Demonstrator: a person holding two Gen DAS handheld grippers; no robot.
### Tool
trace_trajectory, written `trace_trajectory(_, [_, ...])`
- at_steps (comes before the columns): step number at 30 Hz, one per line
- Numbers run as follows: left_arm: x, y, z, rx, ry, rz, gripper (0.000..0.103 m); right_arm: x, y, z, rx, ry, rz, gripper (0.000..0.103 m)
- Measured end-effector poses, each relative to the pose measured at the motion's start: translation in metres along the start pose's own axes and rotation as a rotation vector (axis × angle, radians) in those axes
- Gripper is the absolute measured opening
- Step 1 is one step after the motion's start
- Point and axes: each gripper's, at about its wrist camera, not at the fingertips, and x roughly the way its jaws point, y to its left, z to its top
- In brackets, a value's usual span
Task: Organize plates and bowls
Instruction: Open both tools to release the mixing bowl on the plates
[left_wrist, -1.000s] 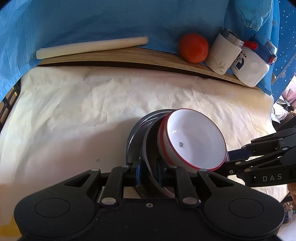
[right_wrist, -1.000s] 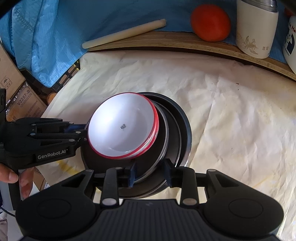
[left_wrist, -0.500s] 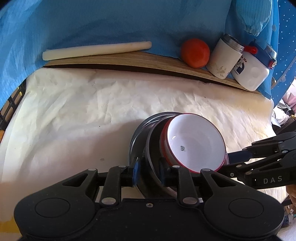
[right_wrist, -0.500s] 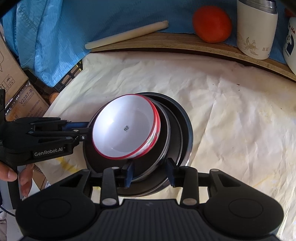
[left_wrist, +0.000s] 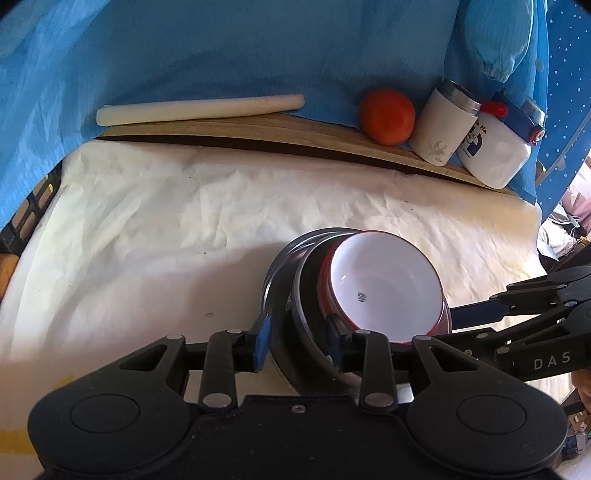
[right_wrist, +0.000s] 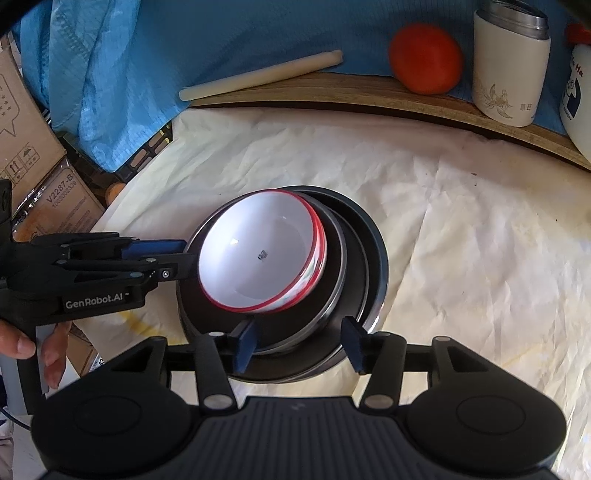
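Crumpled cream paper (left_wrist: 155, 229) covers a desk, backed by blue cloth (left_wrist: 221, 48) and a wooden ledge (right_wrist: 332, 88) that carries a pale cylindrical stick (left_wrist: 199, 109), a round red-orange fruit (left_wrist: 387, 116), a white insulated cup with a steel lid (left_wrist: 445, 127) and a white jar with a blue lid (left_wrist: 498, 147). Near the front of the desk sits a stack of dark round plates with metal rims (right_wrist: 354, 266), and resting on top of them, shifted toward the left of the stack in the right wrist view, is a white enamel bowl with a red rim (right_wrist: 258, 254) with a small dark mark at its centre. Both pairs of tongs have just been opening: a second ago each was pinching the plate rims, and now the blue pads stand clear of them. The left tongs (left_wrist: 299, 339) are parted moderately, one pad on either side of the stack's near edge with a gap visible. The right tongs (right_wrist: 299, 347) are spread wider, straddling the plates' rim without pressing it. Judging by this, the stack has been set down and released, so this placement seems finished. A hand (right_wrist: 33, 350) grips the left tool's handle at the edge of the right wrist view.
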Motion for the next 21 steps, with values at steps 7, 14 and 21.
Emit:
trace_trajectory(7, [-0.011,0.004,-0.005,-0.024,-0.049,0.003,0.055,-0.008,0.005,-0.005,-0.001,-0.025,-0.003,0.064])
trace_trajectory(14, [-0.029,0.005,-0.014,-0.037,-0.152,0.022,0.083,-0.019,0.006,-0.016,0.002,-0.083,0.014,0.084])
trace_trajectory(21, [-0.050,0.001,-0.033,-0.068,-0.289,0.031,0.100,-0.034,0.001,-0.034,0.024,-0.176,0.043,0.097])
